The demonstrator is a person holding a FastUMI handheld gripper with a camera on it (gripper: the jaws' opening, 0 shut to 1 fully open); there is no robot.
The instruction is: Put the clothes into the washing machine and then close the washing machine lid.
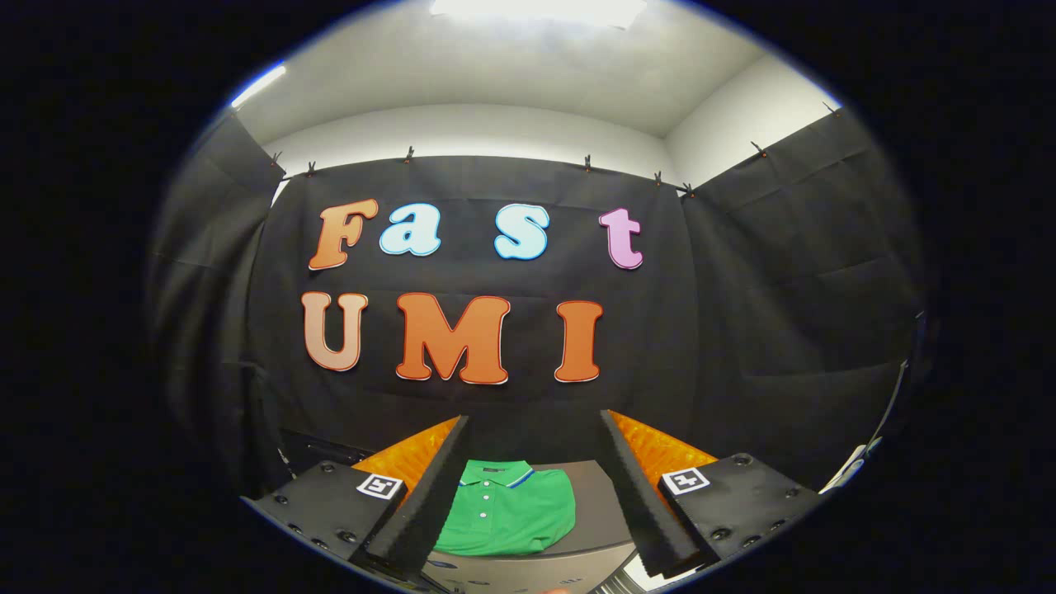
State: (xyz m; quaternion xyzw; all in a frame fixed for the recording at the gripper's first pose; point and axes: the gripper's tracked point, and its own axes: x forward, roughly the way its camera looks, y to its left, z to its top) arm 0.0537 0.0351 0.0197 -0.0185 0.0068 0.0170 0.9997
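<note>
Gripper view, gripper: the gripper (535,487) is held level, looking over the work surface toward the booth's black cloth wall; its two fingers (425,503) stand wide apart with nothing between the pads.
Gripper view, clothes: a green polo shirt (507,510), folded, with a buttoned placket and a blue-and-white trimmed collar, lies flat on a grey surface (598,511). It sits just ahead of the fingers, seen in the gap between them and nearer the left finger. Neither finger touches it.
Gripper view, washing machine: no drum or opening can be made out with any certainty. The grey surface under the shirt may be the machine's top or lid, but this cannot be told. A pale edge with dark markings shows below the shirt, too cropped to identify.
Done so far: nothing, judging by how things lie; the shirt is unheld and outside any machine.
Left to do: grasp the shirt, carry it to the machine's opening, drop it in, then shut the lid.
Progress estimate: at the very start, the gripper poised for the approach.
</note>
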